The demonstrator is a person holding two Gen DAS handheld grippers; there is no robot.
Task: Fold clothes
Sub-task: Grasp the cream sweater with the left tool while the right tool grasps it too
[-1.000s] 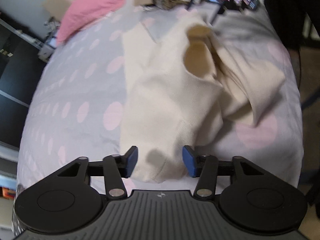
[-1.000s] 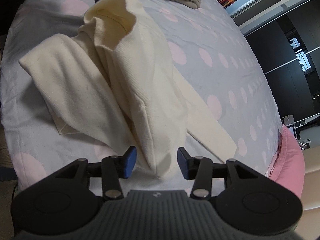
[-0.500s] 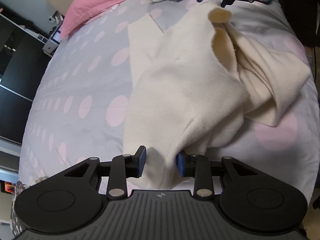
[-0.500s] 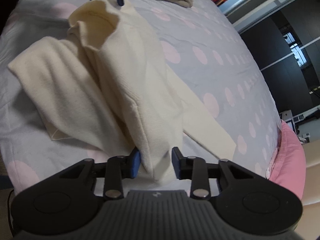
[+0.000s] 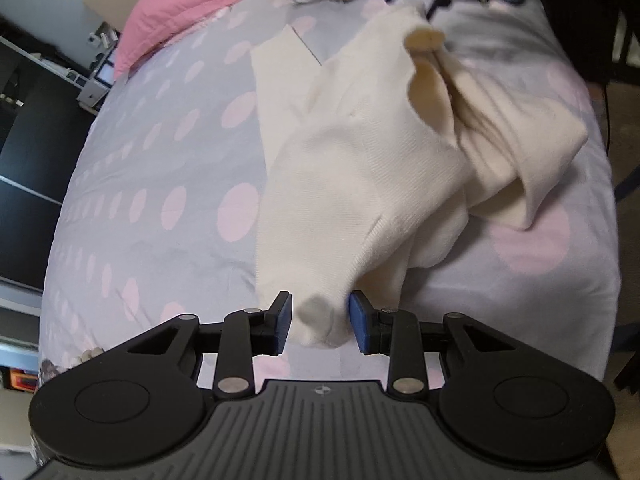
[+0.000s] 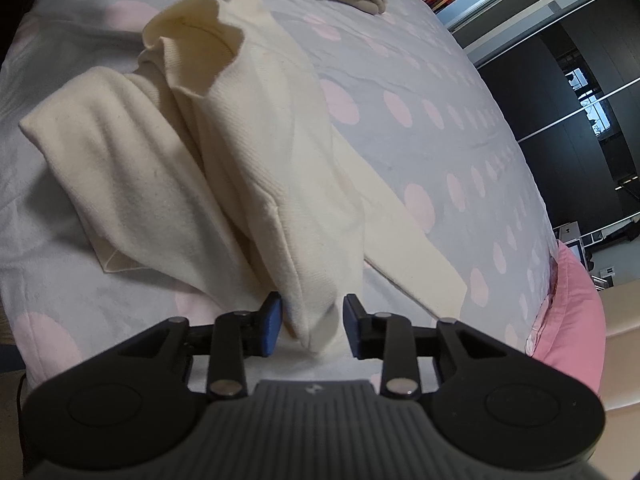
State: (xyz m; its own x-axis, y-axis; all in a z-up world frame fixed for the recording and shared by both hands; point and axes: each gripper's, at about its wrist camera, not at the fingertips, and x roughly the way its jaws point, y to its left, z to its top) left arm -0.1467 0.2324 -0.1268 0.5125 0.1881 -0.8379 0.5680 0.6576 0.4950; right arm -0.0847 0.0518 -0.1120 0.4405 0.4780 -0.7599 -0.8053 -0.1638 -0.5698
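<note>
Each claw, left gripper (image 5: 320, 322) and right gripper (image 6: 310, 324), was clamped on a sweater (image 5: 360, 168) corner, lifting it off the bed (image 5: 160, 160) for folding.

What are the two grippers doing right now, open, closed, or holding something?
Left gripper: jaws shut on a bunched corner of the cream sweater.
Right gripper: jaws shut on another bunched corner of the cream sweater.

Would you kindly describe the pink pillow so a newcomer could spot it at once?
Start at the grey bedspread with pale pink dots. Follow it to the far edge from the cream knitted sweater; the plain bright pink pillow lies there, the only solid-pink, undotted item.
</note>
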